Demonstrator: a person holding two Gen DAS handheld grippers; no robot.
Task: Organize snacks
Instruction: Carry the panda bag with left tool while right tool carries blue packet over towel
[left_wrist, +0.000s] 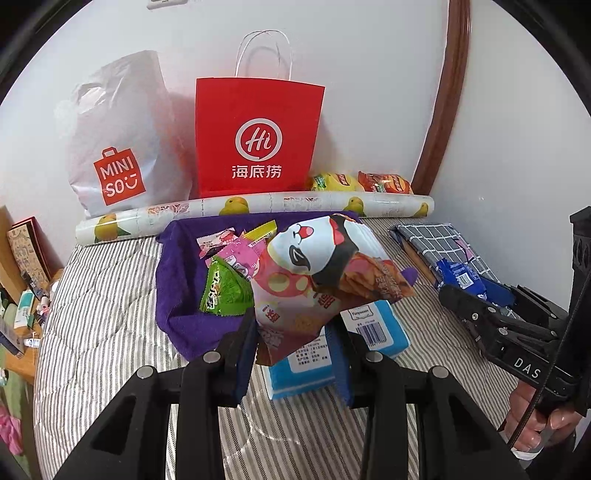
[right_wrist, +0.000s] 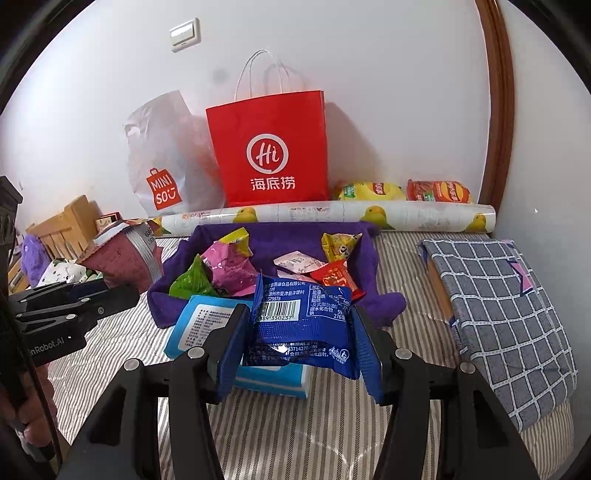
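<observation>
Left hand-held gripper (left_wrist: 295, 347) is clamped on the lower edge of a large glossy pink snack bag with a cartoon face (left_wrist: 325, 266), centre frame. Right hand-held gripper (right_wrist: 299, 332) grips a crinkled blue foil snack packet (right_wrist: 303, 321), lower centre. Both are held above the striped bed (right_wrist: 332, 424), over a blue tissue pack (left_wrist: 306, 373) and loose snacks on a purple towel (right_wrist: 288, 240).

Risk: the big bag is pinched at one edge only, so it may swing or slip out; smooth foil may slide between the pads.

Legible: "Hi" on the red paper bag (right_wrist: 269, 155), "MINISO" on the white plastic bag (left_wrist: 118, 147)
</observation>
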